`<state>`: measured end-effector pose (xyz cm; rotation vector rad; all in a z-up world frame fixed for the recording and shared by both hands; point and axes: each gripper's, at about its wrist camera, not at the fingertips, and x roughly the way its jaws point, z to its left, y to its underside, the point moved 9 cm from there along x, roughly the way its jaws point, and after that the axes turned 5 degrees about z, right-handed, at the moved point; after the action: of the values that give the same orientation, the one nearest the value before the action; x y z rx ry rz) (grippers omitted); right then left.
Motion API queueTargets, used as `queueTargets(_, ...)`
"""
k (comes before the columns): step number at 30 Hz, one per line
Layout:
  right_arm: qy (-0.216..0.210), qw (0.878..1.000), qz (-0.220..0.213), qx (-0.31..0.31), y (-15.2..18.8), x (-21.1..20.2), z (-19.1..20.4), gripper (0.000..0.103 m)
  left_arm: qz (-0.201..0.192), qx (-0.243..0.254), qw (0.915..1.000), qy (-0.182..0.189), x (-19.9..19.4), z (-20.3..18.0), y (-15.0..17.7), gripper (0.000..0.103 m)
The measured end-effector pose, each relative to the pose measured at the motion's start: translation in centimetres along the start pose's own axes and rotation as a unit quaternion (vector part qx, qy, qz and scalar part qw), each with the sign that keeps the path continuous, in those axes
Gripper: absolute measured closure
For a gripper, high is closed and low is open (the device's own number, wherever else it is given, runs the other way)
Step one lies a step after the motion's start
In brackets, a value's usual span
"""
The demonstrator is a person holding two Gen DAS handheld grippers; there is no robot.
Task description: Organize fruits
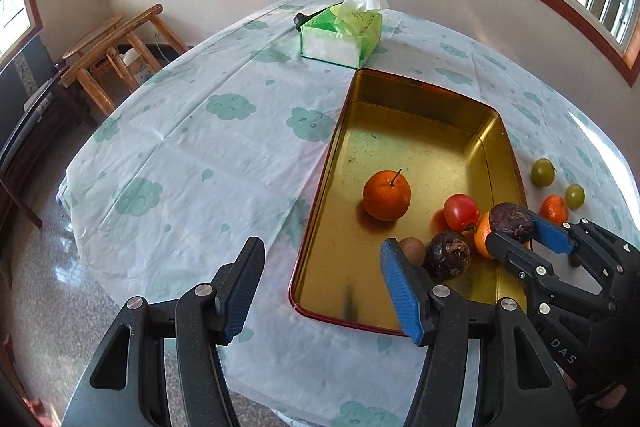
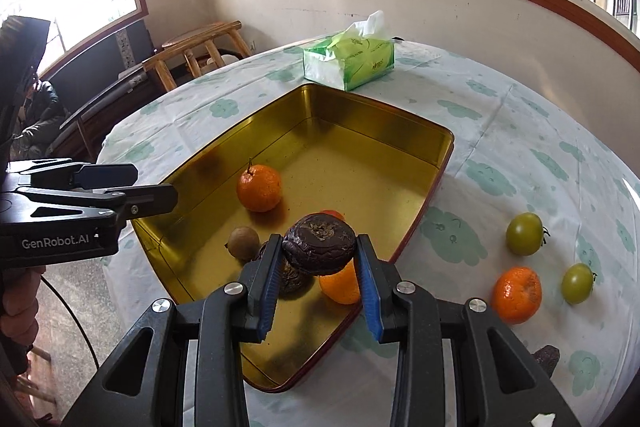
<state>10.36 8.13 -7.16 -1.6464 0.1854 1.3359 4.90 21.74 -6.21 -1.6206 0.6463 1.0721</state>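
Observation:
A gold metal tray [image 1: 400,95] [image 2: 320,103] lies on the table. In it are an orange [image 1: 387,195] [image 2: 259,187], a red tomato [image 1: 461,212], a second orange [image 2: 340,285], a brown kiwi-like fruit [image 2: 244,243] and a dark wrinkled fruit [image 1: 448,254]. My right gripper [image 2: 318,277] [image 1: 524,231] is shut on another dark wrinkled fruit [image 2: 319,243] [image 1: 511,221], held above the tray's near right corner. My left gripper [image 1: 320,291] [image 2: 132,183] is open and empty at the tray's near left edge.
On the cloud-print tablecloth right of the tray lie two green tomatoes [image 2: 524,233] [image 2: 577,283] and an orange [image 2: 517,294]. A dark object [image 2: 546,355] lies near the table edge. A green tissue pack [image 1: 342,31] [image 2: 349,61] stands behind the tray. Wooden stools [image 1: 116,55] stand beyond the table.

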Motion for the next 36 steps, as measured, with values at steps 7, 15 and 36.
queueTargets(7, 0.012, 1.0, 0.008, -0.007, -0.1, 0.9, 0.1, 0.069, 0.005, -0.008, 1.0, 0.0, 0.4, 0.9, 0.4, 0.042)
queueTargets(15, 0.011, 1.0, 0.005, 0.004, 0.0, 0.7, -0.3, 0.069, 0.012, 0.007, 0.9999, 0.01, 0.8, -0.8, 0.7, 0.042)
queueTargets(36, 0.133, 0.979, 0.004, 0.152, 9.4, -6.2, -16.8, 0.06, -0.012, 0.093, 0.9935, 0.063, -0.9, -11.6, -1.4, 0.041)
